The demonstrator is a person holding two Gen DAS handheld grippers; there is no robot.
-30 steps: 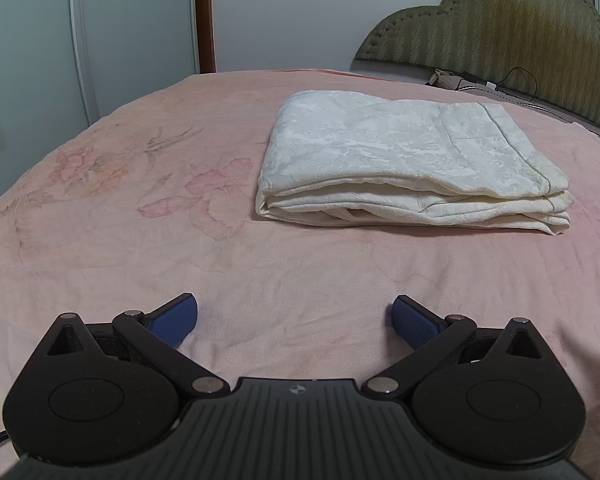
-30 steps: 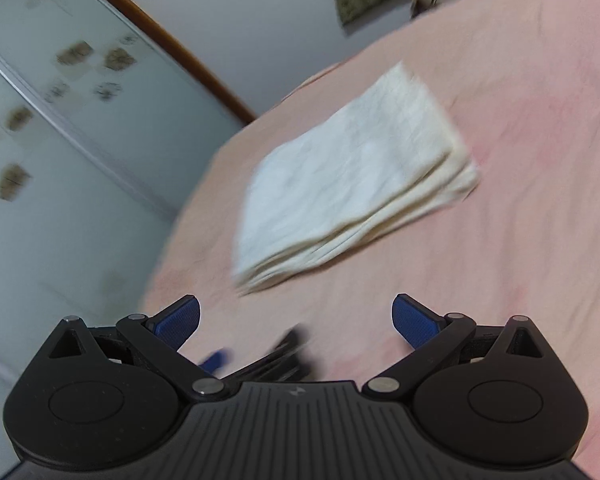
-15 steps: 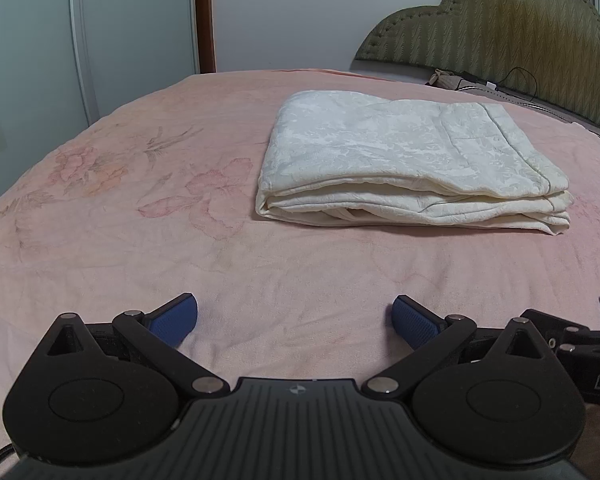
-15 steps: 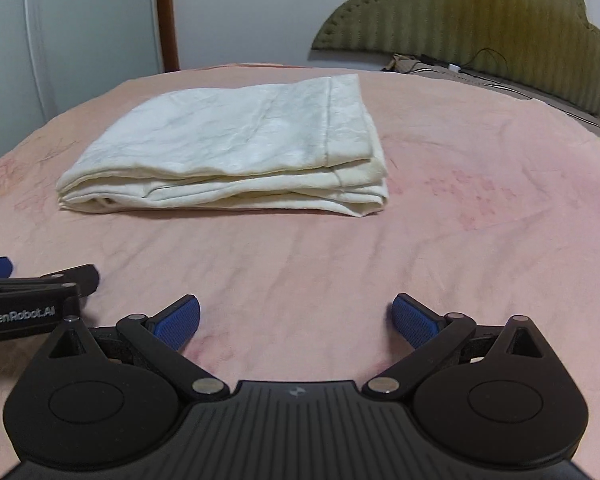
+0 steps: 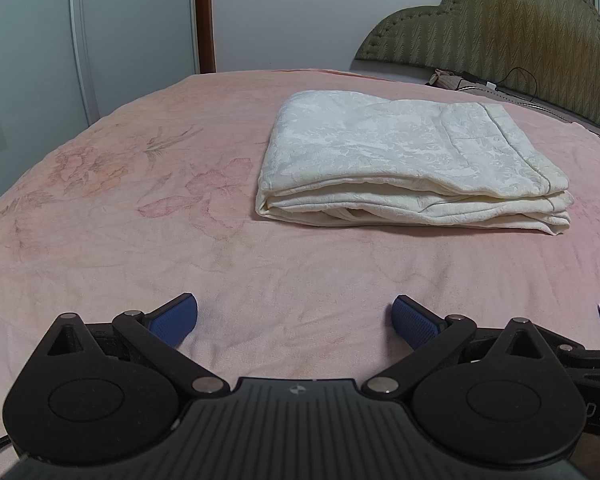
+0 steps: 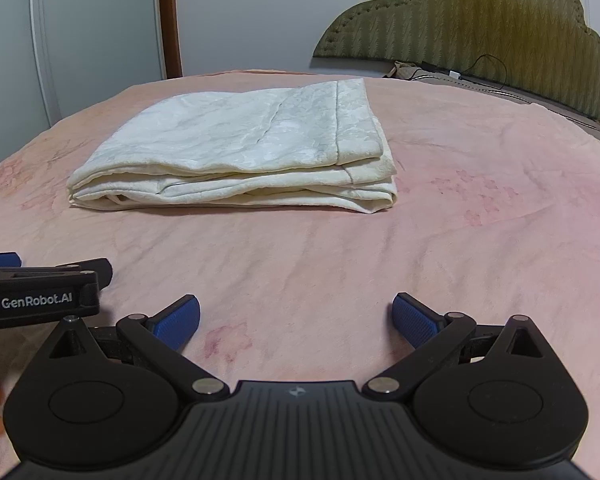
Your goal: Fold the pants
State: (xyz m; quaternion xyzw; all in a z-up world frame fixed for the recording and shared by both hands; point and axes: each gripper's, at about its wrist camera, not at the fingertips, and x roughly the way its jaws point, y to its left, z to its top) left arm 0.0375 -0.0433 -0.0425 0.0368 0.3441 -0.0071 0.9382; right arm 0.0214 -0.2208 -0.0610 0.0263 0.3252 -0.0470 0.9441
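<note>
The cream-white pants [image 5: 412, 168] lie folded in a flat stack of layers on the pink bed; they also show in the right wrist view [image 6: 244, 148]. My left gripper [image 5: 295, 320] is open and empty, low over the sheet, well short of the stack. My right gripper [image 6: 296, 318] is open and empty, also short of the stack. The two grippers sit side by side: part of the left one shows at the left edge of the right wrist view [image 6: 40, 296].
The pink flowered bedsheet [image 5: 140, 216] covers the bed. An olive padded headboard [image 6: 480, 20] stands at the far right with a cable and small items at its foot [image 5: 480, 80]. Pale wardrobe doors [image 5: 80, 40] and a wooden frame stand at the back left.
My right gripper swung from a tilted, blurred view to level beside the left one, then settled. The left gripper stayed still. The pants have not moved.
</note>
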